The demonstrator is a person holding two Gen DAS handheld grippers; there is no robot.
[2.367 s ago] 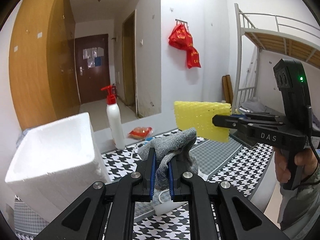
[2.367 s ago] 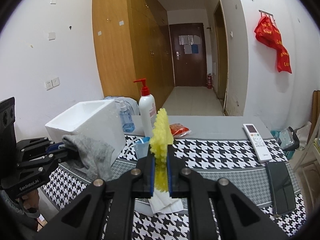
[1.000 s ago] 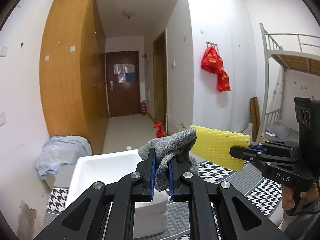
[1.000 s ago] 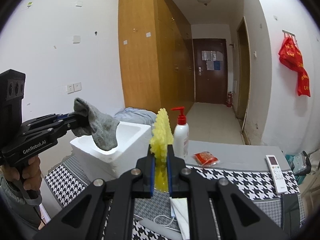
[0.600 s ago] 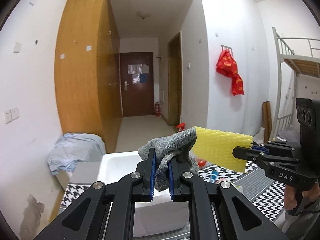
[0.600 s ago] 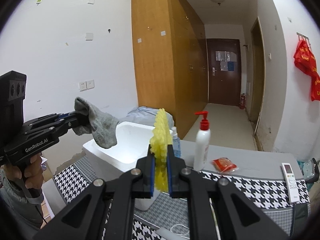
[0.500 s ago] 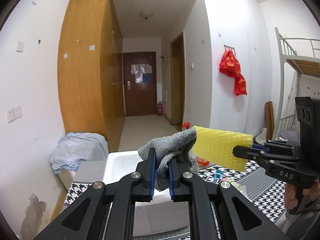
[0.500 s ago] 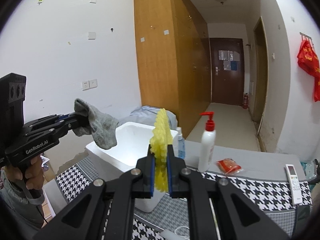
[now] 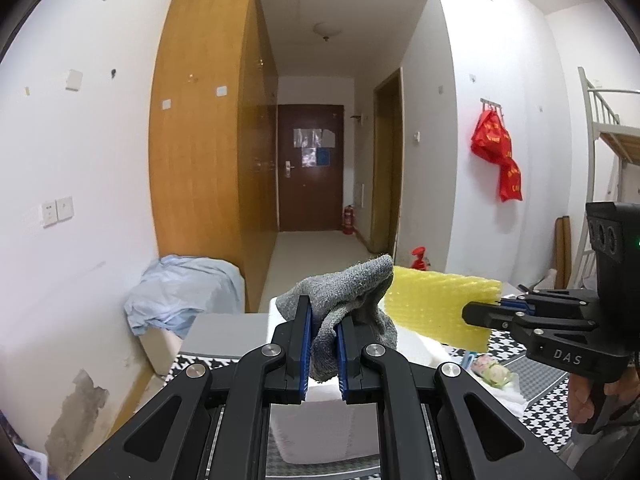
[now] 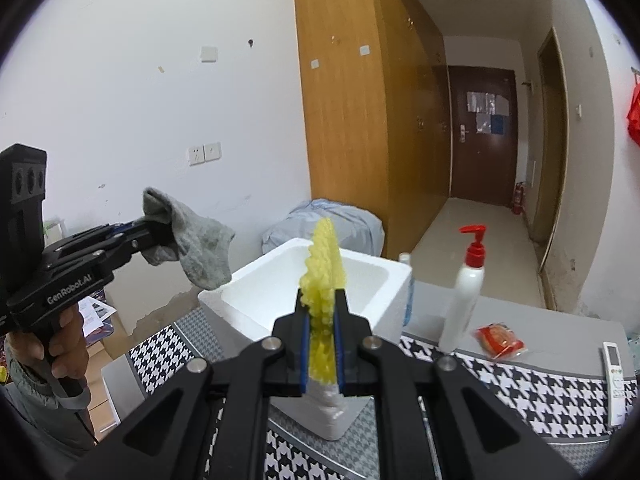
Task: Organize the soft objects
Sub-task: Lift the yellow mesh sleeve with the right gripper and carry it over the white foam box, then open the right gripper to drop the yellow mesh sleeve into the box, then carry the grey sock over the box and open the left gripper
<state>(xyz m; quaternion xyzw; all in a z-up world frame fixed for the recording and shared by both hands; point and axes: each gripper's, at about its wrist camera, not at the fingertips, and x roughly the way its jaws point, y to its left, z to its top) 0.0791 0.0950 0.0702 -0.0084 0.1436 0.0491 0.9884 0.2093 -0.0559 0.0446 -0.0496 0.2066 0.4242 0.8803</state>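
Observation:
My left gripper (image 9: 322, 312) is shut on a grey sock (image 9: 352, 292), which droops over its blue pads. From the right wrist view the same sock (image 10: 200, 240) hangs from the left gripper (image 10: 154, 230) just left of the box. My right gripper (image 10: 322, 312) is shut on a yellow bumpy foam sheet (image 10: 323, 276), held on edge. That foam sheet (image 9: 436, 308) shows flat in the left wrist view, pinched by the right gripper (image 9: 476, 314). An open white foam box (image 10: 360, 280) stands on the table right behind both grippers; its front wall (image 9: 320, 428) shows below my left fingers.
On the houndstooth cloth (image 10: 520, 396) stand a white pump bottle with a red top (image 10: 466, 292), a red snack packet (image 10: 500, 338) and a white remote (image 10: 614, 364). A pale blue bundle (image 9: 180, 292) lies behind the box by the wooden wardrobe (image 9: 208, 160). A hand (image 10: 52, 344) grips the left tool.
Both grippers have swung leftward across the room, still holding the sock and the foam. The white box has come to sit straight ahead of them and closer.

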